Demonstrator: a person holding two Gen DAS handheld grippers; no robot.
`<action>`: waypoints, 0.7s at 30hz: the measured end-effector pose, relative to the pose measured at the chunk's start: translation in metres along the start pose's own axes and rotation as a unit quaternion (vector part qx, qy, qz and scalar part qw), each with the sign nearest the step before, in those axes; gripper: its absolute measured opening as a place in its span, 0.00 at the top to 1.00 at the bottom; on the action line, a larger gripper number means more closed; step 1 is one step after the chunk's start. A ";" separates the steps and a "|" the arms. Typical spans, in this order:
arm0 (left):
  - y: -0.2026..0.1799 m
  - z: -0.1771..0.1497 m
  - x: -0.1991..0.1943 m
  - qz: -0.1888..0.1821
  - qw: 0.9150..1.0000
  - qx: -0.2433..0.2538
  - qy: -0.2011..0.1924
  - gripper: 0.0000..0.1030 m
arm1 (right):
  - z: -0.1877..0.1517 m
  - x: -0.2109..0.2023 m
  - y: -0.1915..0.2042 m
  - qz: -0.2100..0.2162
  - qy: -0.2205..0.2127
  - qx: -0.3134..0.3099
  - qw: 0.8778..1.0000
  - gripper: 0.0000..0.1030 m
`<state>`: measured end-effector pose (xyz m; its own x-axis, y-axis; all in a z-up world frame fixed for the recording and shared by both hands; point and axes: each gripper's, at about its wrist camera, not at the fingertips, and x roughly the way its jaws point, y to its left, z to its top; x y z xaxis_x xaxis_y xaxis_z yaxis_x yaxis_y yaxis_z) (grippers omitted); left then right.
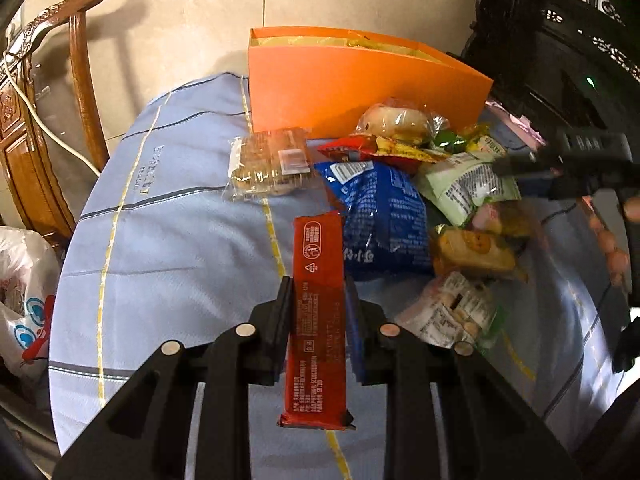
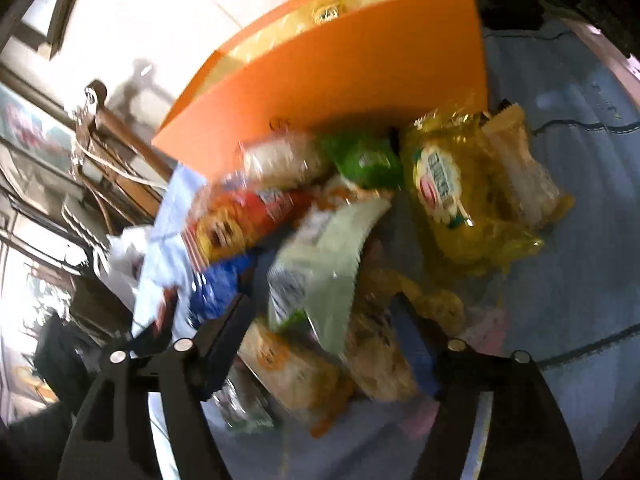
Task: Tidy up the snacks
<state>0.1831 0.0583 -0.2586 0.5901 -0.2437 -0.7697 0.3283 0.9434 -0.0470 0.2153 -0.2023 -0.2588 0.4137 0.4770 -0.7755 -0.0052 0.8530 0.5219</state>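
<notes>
On the round table, covered with a pale blue checked cloth (image 1: 168,240), a heap of snacks lies in front of an open orange box (image 1: 352,84) that stands at the far side. The left gripper (image 1: 318,292) pinches a long red bar wrapper (image 1: 318,312) between its two pads, the bar pointing away toward the pile and lifted clear of the cloth. Just beyond its far end lie a blue packet (image 1: 380,220) and, further left, a clear pack of biscuits (image 1: 268,164). A pale green packet (image 1: 468,188) rests right of the blue one. The right gripper (image 2: 324,312) hangs over the pile with its jaws spread wide, the pale green packet (image 2: 332,264) between them; the blur hides whether they touch it. A yellow bag (image 2: 460,196) sits at the far right of the heap, close to the box (image 2: 340,76).
</notes>
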 end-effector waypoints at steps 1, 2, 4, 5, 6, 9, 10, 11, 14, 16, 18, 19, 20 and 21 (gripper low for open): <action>0.000 -0.001 -0.001 0.002 1.000 -0.001 0.001 0.77 | 0.004 0.001 -0.001 0.000 -0.002 0.007 1.000 0.28; 0.002 -0.001 -0.002 0.006 1.000 -0.002 0.002 0.77 | 0.011 0.005 -0.002 0.000 -0.004 0.020 1.000 0.27; 0.003 -0.001 -0.004 0.010 1.000 -0.004 0.003 0.77 | 0.020 0.013 -0.003 -0.004 0.004 0.036 0.999 0.32; 0.004 -0.001 -0.004 0.012 1.000 -0.005 0.004 0.77 | 0.024 0.022 0.003 -0.023 0.013 0.024 0.999 0.59; 0.005 -0.002 -0.005 0.016 1.000 -0.006 0.004 0.77 | 0.026 0.027 0.010 -0.033 0.020 0.000 0.999 0.62; 0.006 0.001 -0.009 0.020 1.000 -0.012 -0.002 0.77 | 0.024 0.022 0.035 -0.050 0.007 -0.056 0.997 0.78; 0.007 0.001 -0.011 0.020 1.000 -0.015 -0.004 0.77 | 0.021 0.017 0.045 -0.049 0.004 -0.087 0.995 0.88; 0.007 0.003 -0.012 0.019 1.000 -0.018 -0.007 0.77 | 0.018 0.012 0.053 -0.047 0.003 -0.107 0.993 0.93; 0.006 0.011 -0.020 0.014 0.999 -0.020 -0.024 0.77 | 0.011 -0.009 0.077 -0.040 -0.009 -0.159 0.986 0.96; 0.004 0.015 -0.020 0.011 0.999 -0.015 -0.029 0.77 | 0.009 -0.023 0.081 -0.032 -0.018 -0.167 0.985 0.97; 0.003 0.016 -0.017 0.013 1.000 -0.013 -0.025 0.77 | 0.007 -0.039 0.073 -0.030 -0.025 -0.164 0.986 0.98; 0.003 0.017 -0.016 0.013 1.000 -0.016 -0.024 0.77 | 0.008 -0.044 0.071 -0.029 -0.028 -0.163 0.986 0.98; 0.003 0.018 -0.017 0.010 0.999 -0.020 -0.027 0.77 | 0.009 -0.045 0.077 -0.026 -0.033 -0.159 0.986 0.98; 0.001 0.019 -0.019 0.007 0.999 -0.020 -0.031 0.77 | 0.009 -0.052 0.077 -0.022 -0.039 -0.158 0.986 0.98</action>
<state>0.1859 0.0599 -0.2318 0.6401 -0.2425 -0.7290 0.2903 0.9549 -0.0628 0.2016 -0.1635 -0.1754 0.4882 0.4305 -0.7592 -0.2635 0.9020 0.3421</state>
